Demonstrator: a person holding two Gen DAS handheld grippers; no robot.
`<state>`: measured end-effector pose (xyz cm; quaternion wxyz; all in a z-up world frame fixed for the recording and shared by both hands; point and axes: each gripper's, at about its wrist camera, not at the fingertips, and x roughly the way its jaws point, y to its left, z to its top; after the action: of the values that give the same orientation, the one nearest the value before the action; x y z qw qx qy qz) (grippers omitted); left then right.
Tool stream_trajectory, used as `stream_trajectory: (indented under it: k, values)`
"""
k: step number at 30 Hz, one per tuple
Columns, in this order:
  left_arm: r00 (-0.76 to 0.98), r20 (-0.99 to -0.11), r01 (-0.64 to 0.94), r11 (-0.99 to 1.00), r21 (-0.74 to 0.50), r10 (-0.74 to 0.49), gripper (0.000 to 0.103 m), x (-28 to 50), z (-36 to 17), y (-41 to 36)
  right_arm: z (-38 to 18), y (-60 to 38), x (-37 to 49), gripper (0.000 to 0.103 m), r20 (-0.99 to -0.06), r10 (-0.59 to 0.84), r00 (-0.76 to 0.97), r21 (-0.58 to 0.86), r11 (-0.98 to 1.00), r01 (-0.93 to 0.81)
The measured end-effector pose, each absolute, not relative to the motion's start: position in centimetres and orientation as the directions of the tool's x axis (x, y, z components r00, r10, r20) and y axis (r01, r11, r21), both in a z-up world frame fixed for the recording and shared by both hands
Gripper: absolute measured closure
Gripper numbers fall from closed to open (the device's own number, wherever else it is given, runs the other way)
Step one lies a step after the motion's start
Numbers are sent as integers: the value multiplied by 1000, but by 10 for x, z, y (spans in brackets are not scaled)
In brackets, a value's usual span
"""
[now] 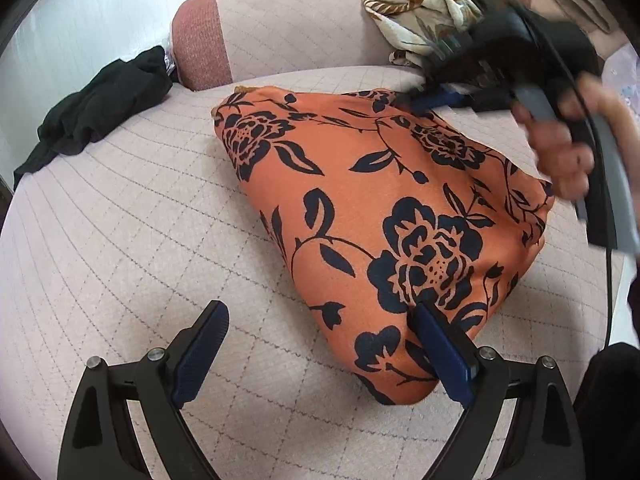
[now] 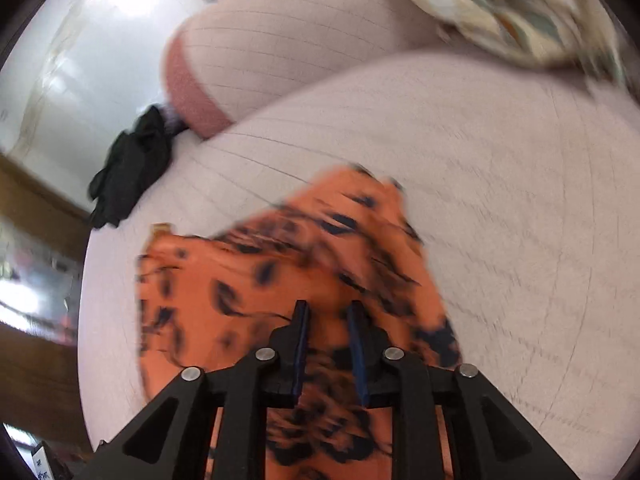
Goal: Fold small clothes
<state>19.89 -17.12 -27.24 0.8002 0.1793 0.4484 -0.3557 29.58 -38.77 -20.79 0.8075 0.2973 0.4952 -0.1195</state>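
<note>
- The quilted pink sofa fills both views; its far parts run off the frame, and the right wrist view is smeared by motion blur, so fine detail there is lost.
- The orange cloth with dark navy flowers lies on the seat cushion, folded into a rough wedge, narrow at the far end and broad toward the near right. Its surface looks smooth, with rounded folded edges.
- In the right wrist view the same cloth's far edge looks ruffled, though the blur makes the shape uncertain.
- The patterned cream cloth is heaped on the sofa back at the upper right, partly hidden behind the right gripper's body.
- A black garment sits crumpled at the seat's left edge, beside the armrest.
- The right gripper has its jaws nearly together, just above the orange cloth; it looks as if no fabric is pinched between them.
- A hand grips its handle, blurred.
- The left gripper is spread wide; one finger rests against the cloth's near edge, the other over bare cushion.
</note>
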Motion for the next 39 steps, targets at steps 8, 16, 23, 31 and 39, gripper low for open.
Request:
stream_trajectory:
  k: [8, 16, 23, 31, 39]
  values:
    - [329, -849, 731, 681, -49, -414, 9, 200, -276, -166, -204, -301, 392, 81, -872, 273, 405, 374, 907, 193]
    - [317, -849, 743, 667, -54, -422, 9, 207, -275, -166, -227, -296, 407, 80, -881, 281, 380, 384, 894, 229]
    - [346, -818, 709, 699, -93, -460, 9, 218, -258, -146, -178, -351, 323, 80, -796, 258, 547, 465, 839, 282]
    - [376, -783, 531, 808, -257, -496, 9, 262, -257, -117, -152, -410, 206, 59, -683, 133, 718, 573, 708, 414]
    - [523, -742, 551, 830, -80, -419, 9, 250, -249, -143, -171, -428, 193, 20, -618, 144, 773, 676, 599, 429]
